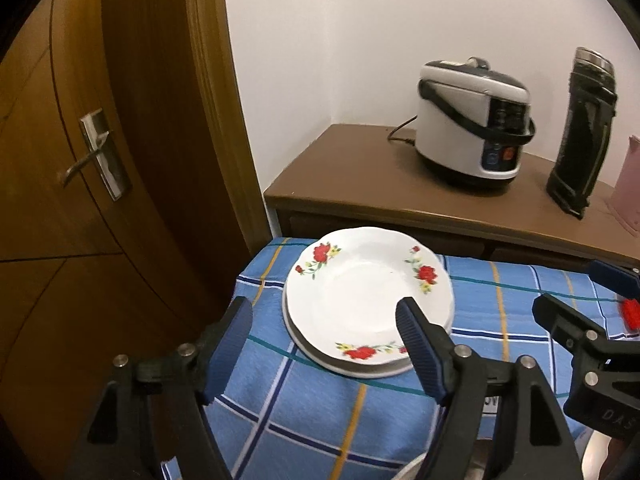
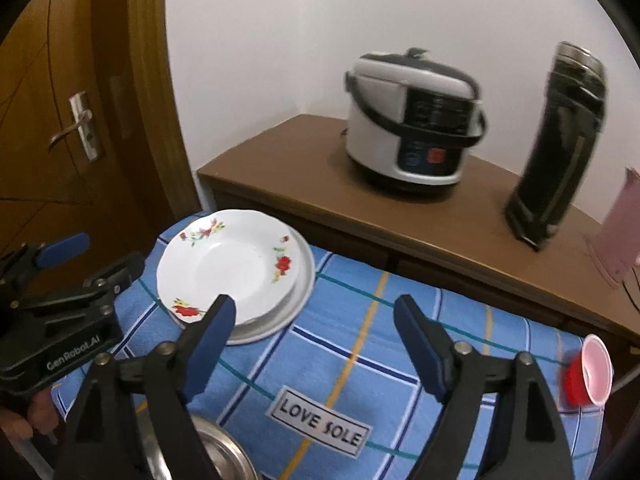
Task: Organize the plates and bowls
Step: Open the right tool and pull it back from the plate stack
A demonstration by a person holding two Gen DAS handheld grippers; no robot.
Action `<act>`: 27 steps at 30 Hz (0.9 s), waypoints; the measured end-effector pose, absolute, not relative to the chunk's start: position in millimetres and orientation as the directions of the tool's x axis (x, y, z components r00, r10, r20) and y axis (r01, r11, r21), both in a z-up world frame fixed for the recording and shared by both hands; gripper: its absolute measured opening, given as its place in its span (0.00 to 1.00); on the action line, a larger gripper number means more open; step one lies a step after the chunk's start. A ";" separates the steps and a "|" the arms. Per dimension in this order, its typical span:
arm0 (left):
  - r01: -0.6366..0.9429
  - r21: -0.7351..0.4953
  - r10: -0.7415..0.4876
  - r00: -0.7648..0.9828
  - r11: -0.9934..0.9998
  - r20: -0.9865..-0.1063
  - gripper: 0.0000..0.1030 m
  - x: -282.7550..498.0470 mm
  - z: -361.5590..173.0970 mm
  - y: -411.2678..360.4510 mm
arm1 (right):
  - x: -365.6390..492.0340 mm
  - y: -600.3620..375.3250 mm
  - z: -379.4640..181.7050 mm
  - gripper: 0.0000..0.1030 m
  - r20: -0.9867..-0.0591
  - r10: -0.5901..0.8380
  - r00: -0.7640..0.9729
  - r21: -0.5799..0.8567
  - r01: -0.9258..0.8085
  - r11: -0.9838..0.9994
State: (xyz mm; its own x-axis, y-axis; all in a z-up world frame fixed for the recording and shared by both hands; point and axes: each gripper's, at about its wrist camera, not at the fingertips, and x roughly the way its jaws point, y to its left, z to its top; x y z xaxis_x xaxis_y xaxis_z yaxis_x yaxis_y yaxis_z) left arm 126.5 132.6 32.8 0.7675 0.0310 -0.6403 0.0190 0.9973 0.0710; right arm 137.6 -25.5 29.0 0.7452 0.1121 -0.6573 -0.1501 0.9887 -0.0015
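Note:
A white plate with red flowers [image 1: 360,292] [image 2: 224,264] tops a small stack of plates at the far left corner of the blue checked tablecloth [image 1: 320,420] [image 2: 460,320]. A plain white plate's rim [image 2: 306,280] shows beneath it. My left gripper [image 1: 324,316] [image 2: 96,258] hovers open in front of the stack, with nothing between its fingers. My right gripper [image 2: 314,312] [image 1: 584,296] is open too and holds nothing, just right of the stack. A steel bowl [image 2: 216,452] lies close under the right gripper, partly hidden.
Behind the table, a brown cabinet [image 1: 360,184] [image 2: 280,184] carries a white rice cooker [image 1: 472,120] [image 2: 412,128], a black thermos [image 1: 580,132] [image 2: 560,148] and a pink object [image 2: 620,232]. A red cup [image 2: 588,376] lies tipped at the table's right edge. A wooden door [image 1: 100,160] stands left.

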 end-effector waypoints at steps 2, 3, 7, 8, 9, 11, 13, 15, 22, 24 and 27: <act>0.026 0.069 0.024 0.770 0.997 -0.637 0.74 119.9 33.7 125.9 | 127.8 -33.6 30.1 0.83 -0.652 0.113 0.750 0.020 -0.132 0.991; 0.027 0.069 0.023 0.771 0.997 -0.637 0.74 116.7 33.2 122.3 | 124.8 -36.2 30.0 0.84 -0.651 0.113 0.750 0.027 -0.126 0.992; 0.054 0.058 -0.005 0.775 0.997 -0.632 0.74 101.9 31.5 106.9 | 103.7 -49.0 33.1 0.84 -0.629 0.076 0.773 0.021 -0.081 0.996; 0.062 0.049 -0.017 0.776 0.997 -0.630 0.74 98.6 31.4 103.5 | 99.2 -52.4 33.7 0.84 -0.622 0.071 0.779 0.024 -0.071 0.997; 0.068 0.041 -0.027 0.776 0.997 -0.630 0.74 95.8 31.1 100.3 | 95.5 -55.7 34.3 0.85 -0.617 0.064 0.784 0.025 -0.063 0.998; 0.082 0.026 -0.047 0.776 0.996 -0.630 0.74 89.7 30.1 93.3 | 87.4 -61.3 35.0 0.87 -0.608 0.046 0.792 0.017 -0.044 0.999; 0.088 0.026 -0.053 0.779 0.996 -0.624 0.74 84.6 28.6 86.2 | 80.1 -67.4 34.9 0.87 -0.597 0.025 0.802 0.011 -0.023 1.000; 0.081 0.051 -0.033 0.791 0.995 -0.610 0.74 78.6 26.8 77.7 | 72.6 -74.6 34.2 0.87 -0.587 0.020 0.809 0.024 -0.008 1.000; 0.104 0.043 -0.057 0.791 0.994 -0.609 0.75 65.8 23.8 55.3 | 50.3 -104.1 33.1 0.87 -0.581 0.024 0.814 0.087 0.033 0.996; 0.108 0.044 -0.059 0.794 0.993 -0.605 0.75 61.9 23.9 49.1 | 41.2 -114.0 34.9 0.87 -0.566 -0.002 0.825 0.084 0.060 0.995; 0.129 0.029 -0.086 0.793 0.991 -0.604 0.75 55.5 22.9 40.1 | 20.3 -136.2 37.5 0.87 -0.541 -0.047 0.840 0.081 0.108 0.991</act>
